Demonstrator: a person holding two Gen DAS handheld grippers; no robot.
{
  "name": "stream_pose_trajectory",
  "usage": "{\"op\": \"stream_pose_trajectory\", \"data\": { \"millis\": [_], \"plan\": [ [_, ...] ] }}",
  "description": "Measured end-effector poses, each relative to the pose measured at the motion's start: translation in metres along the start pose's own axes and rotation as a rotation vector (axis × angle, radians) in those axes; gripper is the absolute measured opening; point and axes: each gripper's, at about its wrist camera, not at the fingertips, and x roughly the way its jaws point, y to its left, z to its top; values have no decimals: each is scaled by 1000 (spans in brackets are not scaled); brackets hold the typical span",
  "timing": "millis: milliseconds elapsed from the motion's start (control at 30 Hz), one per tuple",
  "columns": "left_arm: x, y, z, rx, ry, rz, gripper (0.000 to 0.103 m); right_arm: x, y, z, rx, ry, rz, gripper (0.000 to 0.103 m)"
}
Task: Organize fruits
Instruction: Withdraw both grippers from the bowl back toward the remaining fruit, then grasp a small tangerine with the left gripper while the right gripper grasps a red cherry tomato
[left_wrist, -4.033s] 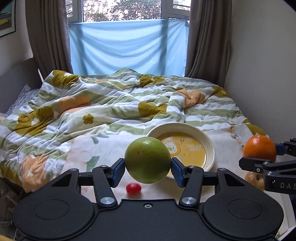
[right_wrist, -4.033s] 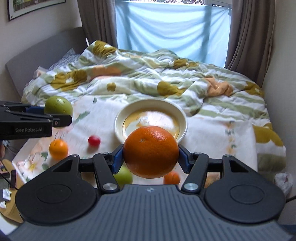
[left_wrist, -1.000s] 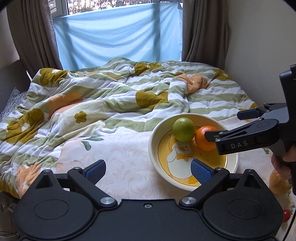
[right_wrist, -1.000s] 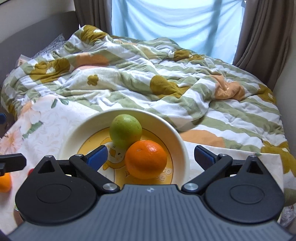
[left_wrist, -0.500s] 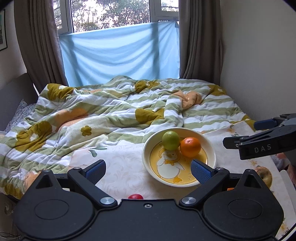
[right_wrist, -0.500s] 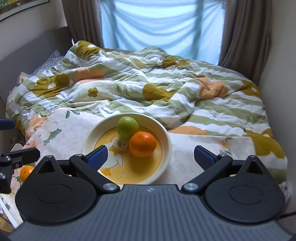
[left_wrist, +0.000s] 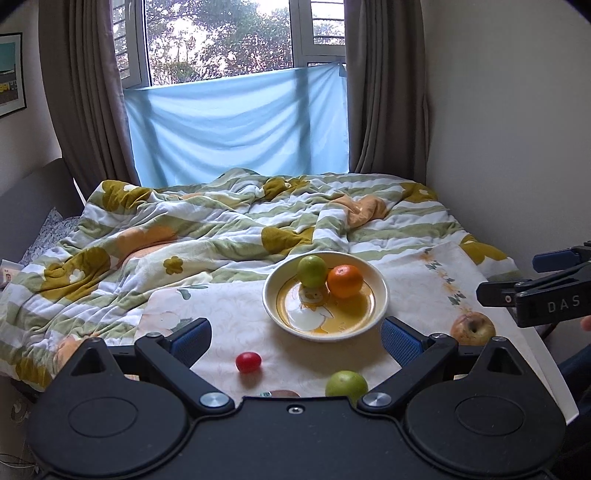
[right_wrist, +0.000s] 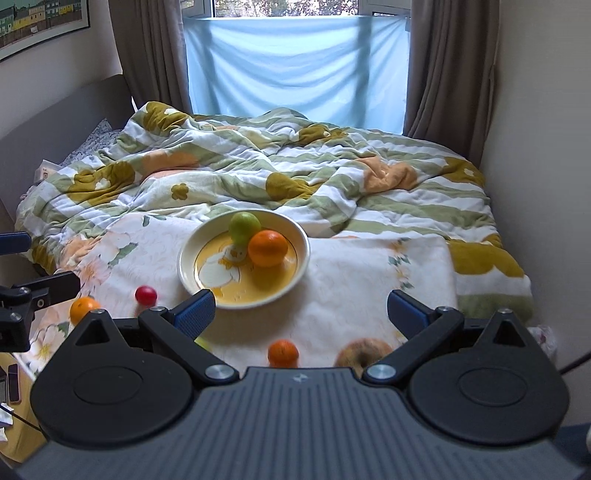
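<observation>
A cream bowl (left_wrist: 380, 295) (right_wrist: 188, 258) with a duck picture sits on a floral cloth on the bed. It holds a green fruit (left_wrist: 312, 271) (right_wrist: 243, 227) and an orange (left_wrist: 344, 280) (right_wrist: 267, 248), touching. Loose on the cloth lie a red tomato (left_wrist: 248, 362) (right_wrist: 146, 295), a green fruit (left_wrist: 346, 384), a yellowish apple (left_wrist: 472, 328) (right_wrist: 364, 352) and two small oranges (right_wrist: 84, 309) (right_wrist: 282, 352). My left gripper (left_wrist: 295, 338) is open and empty, held back above the cloth's near edge. My right gripper (right_wrist: 299, 308) is open and empty too, also back from the bowl.
A rumpled striped floral duvet (left_wrist: 221, 229) covers the bed behind the bowl. A wall (left_wrist: 517, 147) runs along the right side. Curtains and a blue sheet (left_wrist: 236, 129) hang over the window at the back. A grey headboard (right_wrist: 55, 118) stands at the left.
Both grippers, open and empty, have pulled back and up from the bowl. More of the cloth and loose fruit shows. The green fruit and orange stay in the bowl.
</observation>
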Motion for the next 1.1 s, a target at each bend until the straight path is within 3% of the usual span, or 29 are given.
{"op": "stream_pose_trajectory", "data": {
  "millis": [300, 633, 867, 900, 1100],
  "plan": [
    [7, -28, -25, 34, 61, -60, 100, -31, -14, -42, 19, 10, -43, 103],
    [66, -59, -63, 116, 183, -144, 97, -3, -41, -106, 21, 65, -55, 103],
    [106, -77, -87, 136, 242, -194, 83, 25, -47, -146, -13, 106, -50, 103],
    [112, -79, -89, 135, 248, -206, 77, 29, -47, -150, -15, 113, -46, 103],
    [135, -94, -98, 167, 247, -225, 62, 44, -48, -168, -1, 140, -28, 101]
  ]
}}
